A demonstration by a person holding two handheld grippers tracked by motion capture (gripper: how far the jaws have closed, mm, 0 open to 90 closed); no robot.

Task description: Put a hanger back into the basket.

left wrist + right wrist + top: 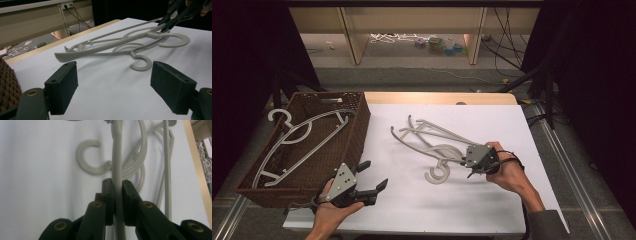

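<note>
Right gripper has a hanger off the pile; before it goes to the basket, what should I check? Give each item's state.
1. Right gripper shut on hanger: ok.
2. Held hanger free of the second hanger: cannot tell, they overlap.
3. Left gripper open, nothing between its jaws: ok.
4. Basket has room: ok, one hanger lies inside.
5. Path over the table to the basket: ok.

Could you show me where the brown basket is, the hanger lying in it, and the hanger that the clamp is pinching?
wicker basket [357,131], high view, right wall.
hanger in the basket [304,152], high view, long straight bar.
gripped hanger [117,162], right gripper view, arm just above the jaws.
</note>
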